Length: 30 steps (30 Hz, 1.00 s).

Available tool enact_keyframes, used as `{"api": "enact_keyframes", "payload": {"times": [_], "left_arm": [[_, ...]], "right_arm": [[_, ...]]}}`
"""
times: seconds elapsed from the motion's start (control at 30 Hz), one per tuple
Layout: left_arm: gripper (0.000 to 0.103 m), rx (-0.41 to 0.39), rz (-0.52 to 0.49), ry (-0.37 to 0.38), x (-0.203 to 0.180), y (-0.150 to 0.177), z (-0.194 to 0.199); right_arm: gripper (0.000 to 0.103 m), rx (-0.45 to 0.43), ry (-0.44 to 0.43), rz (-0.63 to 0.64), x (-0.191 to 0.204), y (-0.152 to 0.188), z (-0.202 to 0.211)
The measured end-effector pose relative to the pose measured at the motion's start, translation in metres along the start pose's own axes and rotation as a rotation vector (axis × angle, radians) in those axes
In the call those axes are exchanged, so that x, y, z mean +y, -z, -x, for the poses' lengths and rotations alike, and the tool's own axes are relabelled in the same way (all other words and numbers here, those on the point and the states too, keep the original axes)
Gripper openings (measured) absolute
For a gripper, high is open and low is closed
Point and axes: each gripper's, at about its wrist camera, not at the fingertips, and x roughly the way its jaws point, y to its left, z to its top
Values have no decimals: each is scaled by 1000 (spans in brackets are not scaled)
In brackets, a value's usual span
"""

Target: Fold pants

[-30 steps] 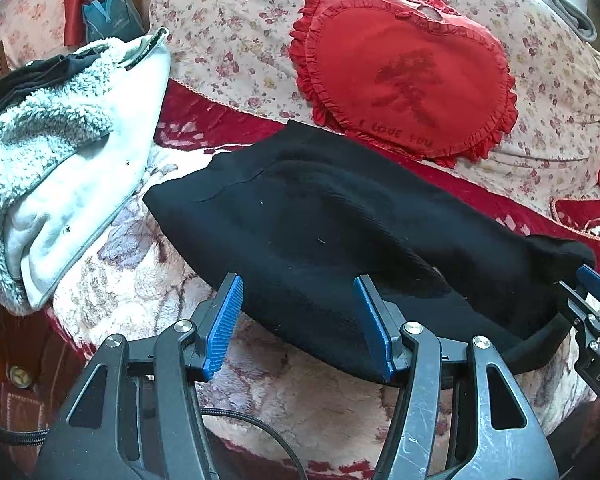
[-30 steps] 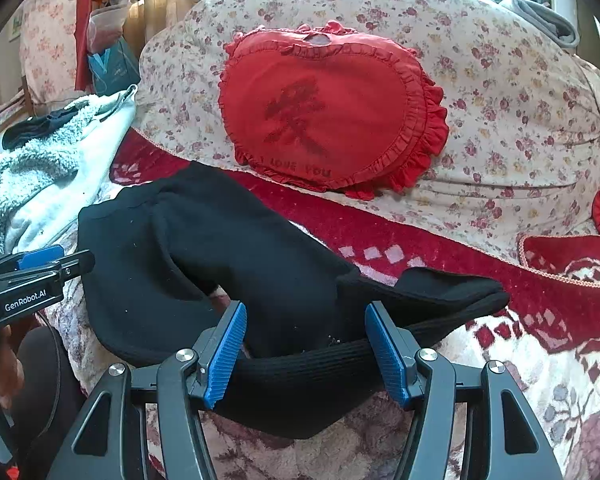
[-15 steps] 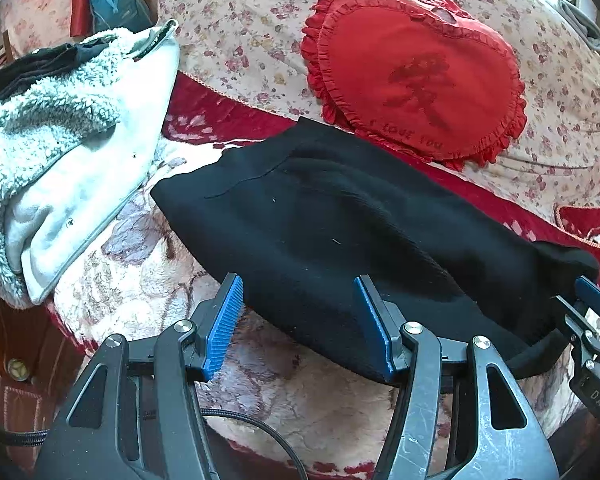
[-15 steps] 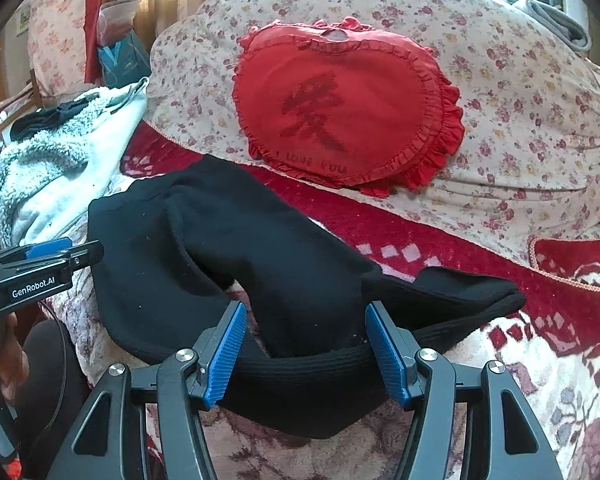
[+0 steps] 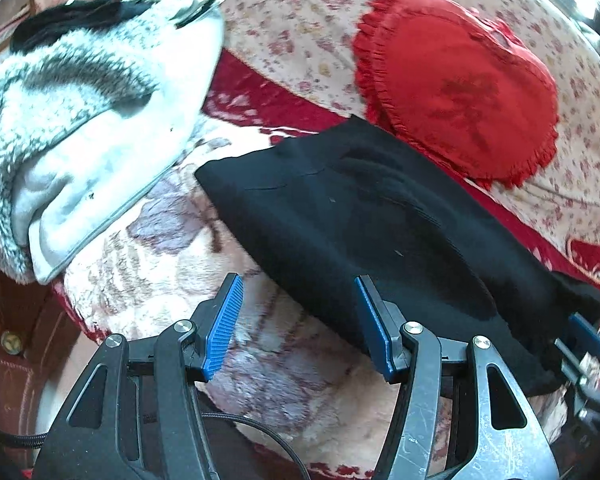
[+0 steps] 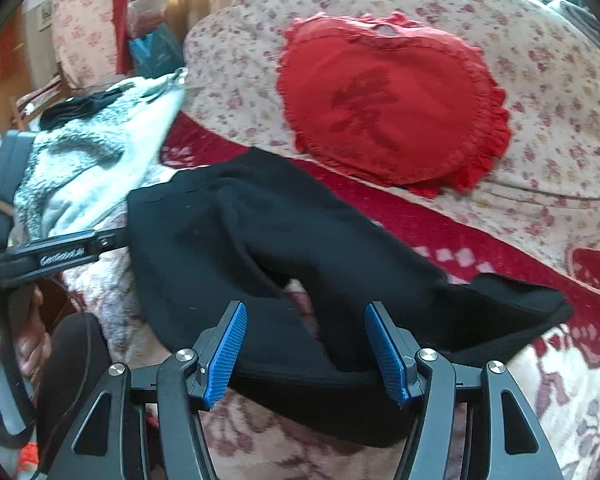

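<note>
Black pants (image 5: 359,220) lie folded lengthwise on a floral sofa seat, waist end to the left, legs running right. In the right wrist view the pants (image 6: 260,248) show a bent leg with a gap under it. My left gripper (image 5: 300,320) is open and empty, its right finger at the pants' near edge. My right gripper (image 6: 307,352) is open with the near black edge of the pants lying between its fingers. The left gripper also shows in the right wrist view (image 6: 60,252), and the right gripper in the left wrist view (image 5: 587,348).
A fluffy grey-white garment (image 5: 80,128) lies at the left beside the pants. A red heart-shaped cushion (image 5: 459,96) leans on the floral sofa back (image 6: 539,120) behind them. The sofa's front edge (image 5: 120,320) is near my left gripper.
Both grippers have moved to the left and a little forward along the pants' near edge. The jaws stay open. The pants have not visibly shifted.
</note>
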Motion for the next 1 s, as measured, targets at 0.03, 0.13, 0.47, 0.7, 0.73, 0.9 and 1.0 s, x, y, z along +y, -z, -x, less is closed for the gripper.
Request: {"api": "enact_keyframes", "payload": {"times": [0.03, 0.13, 0.47, 0.7, 0.73, 0.9, 1.0], "left_arm": [[57, 6, 17, 1, 5, -1, -1], [57, 18, 53, 10, 15, -4, -4], [57, 21, 64, -11, 22, -7, -10], [57, 62, 116, 36, 35, -17, -26], [57, 74, 139, 54, 39, -20, -30], [57, 129, 203, 114, 51, -31, -52], [57, 151, 241, 148, 55, -35, -63]], "right_arm": [[60, 2, -12, 11, 5, -1, -2], [60, 11, -25, 43, 17, -2, -7], [60, 29, -50, 75, 30, -2, -15], [60, 31, -119, 93, 42, -1, -23], [60, 28, -127, 113, 47, -1, -24], [60, 13, -162, 223, 77, 0, -36], [60, 19, -170, 279, 94, 1, -50]]}}
